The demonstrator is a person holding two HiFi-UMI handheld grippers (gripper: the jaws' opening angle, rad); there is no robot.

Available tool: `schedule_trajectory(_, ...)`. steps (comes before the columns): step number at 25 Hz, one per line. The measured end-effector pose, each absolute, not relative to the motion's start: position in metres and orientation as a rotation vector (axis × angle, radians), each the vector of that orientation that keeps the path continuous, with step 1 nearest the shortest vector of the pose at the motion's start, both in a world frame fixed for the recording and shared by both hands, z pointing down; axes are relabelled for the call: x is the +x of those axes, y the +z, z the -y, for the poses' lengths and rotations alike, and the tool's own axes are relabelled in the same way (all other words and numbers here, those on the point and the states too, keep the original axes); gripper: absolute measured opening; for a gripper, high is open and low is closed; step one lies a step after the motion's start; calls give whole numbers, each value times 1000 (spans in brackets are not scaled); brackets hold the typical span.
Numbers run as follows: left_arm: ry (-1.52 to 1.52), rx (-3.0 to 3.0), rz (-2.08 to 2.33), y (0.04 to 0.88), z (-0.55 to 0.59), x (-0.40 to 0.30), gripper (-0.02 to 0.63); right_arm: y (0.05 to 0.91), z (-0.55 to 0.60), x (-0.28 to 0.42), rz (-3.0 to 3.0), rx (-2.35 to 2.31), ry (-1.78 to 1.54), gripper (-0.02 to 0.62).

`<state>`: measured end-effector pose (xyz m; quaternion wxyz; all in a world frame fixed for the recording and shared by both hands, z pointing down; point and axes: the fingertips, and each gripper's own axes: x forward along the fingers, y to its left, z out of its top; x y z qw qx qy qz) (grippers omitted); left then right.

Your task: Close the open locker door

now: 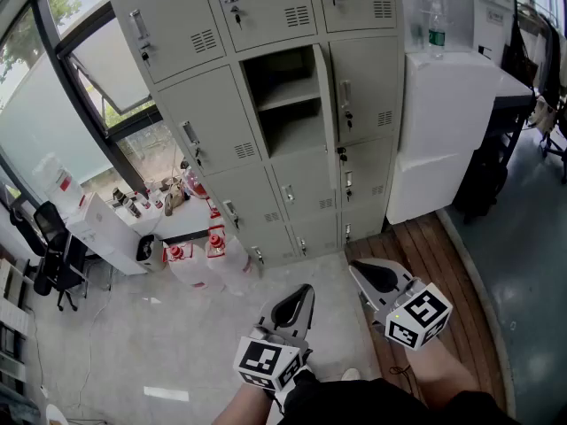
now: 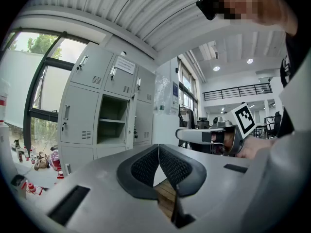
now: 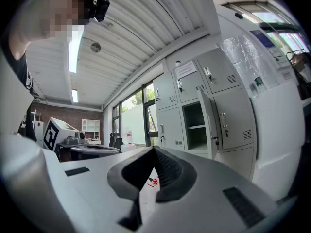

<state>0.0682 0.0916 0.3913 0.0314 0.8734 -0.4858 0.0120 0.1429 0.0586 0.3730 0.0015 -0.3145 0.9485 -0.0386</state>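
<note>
From the head view, the bank of pale grey metal lockers (image 1: 221,104) stands against the wall, well apart from the person. One compartment in its middle column gapes, shelf showing. Its narrow grey open locker door (image 1: 325,104) juts out at the right side of the opening, nearly edge-on. Low in the frame the left tool (image 1: 307,289) and right tool (image 1: 359,270) hang side by side, pointing at the lockers and touching nothing. I'd call this the approach step, with the door not yet reached. The next move calls for stepping in, laying a tool against the door's outer face and pushing it across until it sits flush.

The left gripper view shows that tool's ribbed black pads clenched together with nothing between them. The open compartment sits far beyond, left of centre, and the other tool is out to the right.

The right gripper view shows the same: pads pressed shut and empty (the door is ahead and to the right).

Underfoot is pale grey floor (image 1: 177,343), with a strip of brown wooden planks (image 1: 434,246) on the right. Red-capped bottles (image 1: 213,242) cluster at the lockers' foot, beside a tall window (image 1: 97,87).
</note>
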Motion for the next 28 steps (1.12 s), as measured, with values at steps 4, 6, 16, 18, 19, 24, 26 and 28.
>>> schedule_trajectory(4, 39, 2690, 1499, 392, -89, 67, 17, 374, -56, 143, -2982, -985, -112, 54)
schedule_trajectory(6, 42, 2689, 1501, 393, -88, 66, 18, 373, -56, 142, -2982, -977, -96, 54)
schedule_trajectory(16, 45, 2686, 1504, 392, -82, 57, 17, 373, -49, 133, -2987, -970, -94, 54)
schedule_trajectory(18, 45, 2686, 1504, 392, -80, 53, 18, 373, -47, 130, -2988, -971, -95, 54)
schedule_trajectory(19, 43, 2686, 1504, 392, -80, 51, 17, 373, -47, 128, -2989, -970, -93, 54)
schedule_trajectory(24, 37, 2678, 1504, 391, -74, 40, 18, 373, -40, 116, -2993, -969, -96, 54)
schedule_trajectory(26, 57, 2663, 1488, 393, -72, 34, 17, 373, -36, 109, -2994, -974, -99, 54)
schedule_trajectory(28, 59, 2654, 1481, 393, -70, 28, 17, 373, -32, 103, -2995, -974, -100, 54)
